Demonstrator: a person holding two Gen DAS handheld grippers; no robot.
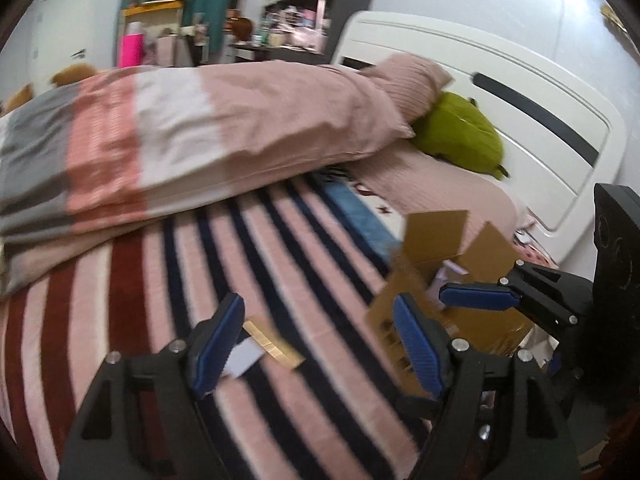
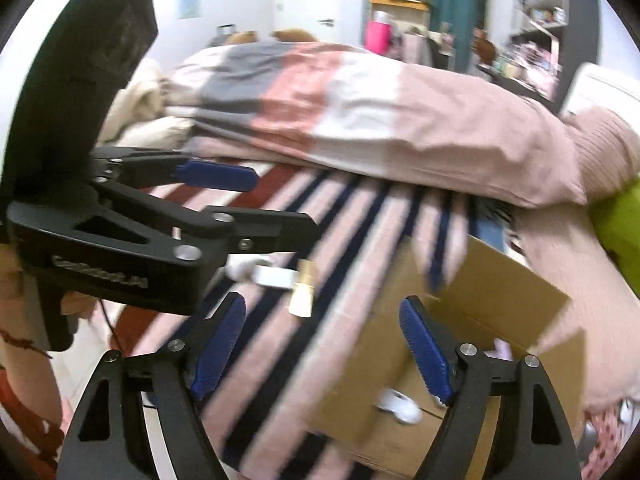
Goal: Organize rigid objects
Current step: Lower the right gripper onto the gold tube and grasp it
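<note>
A small gold and white object [image 1: 269, 345] lies on the striped blanket, just past my left gripper [image 1: 320, 344], whose blue pads stand open with nothing between them. The same gold and white object [image 2: 298, 286] shows in the right wrist view, ahead and left of my right gripper [image 2: 324, 354], also open and empty. An open cardboard box [image 2: 500, 284] sits on the bed at the right, under the right gripper's right finger, with a white item [image 2: 400, 404] inside. The cardboard box [image 1: 436, 236] also shows in the left wrist view, with one right gripper finger [image 1: 476, 297] over it.
A folded pink, white and grey duvet [image 1: 192, 132] lies across the bed behind the striped blanket [image 1: 280, 264]. A green plush [image 1: 460, 130] and a pink pillow rest against the white headboard [image 1: 520, 92]. Cluttered shelves stand at the back.
</note>
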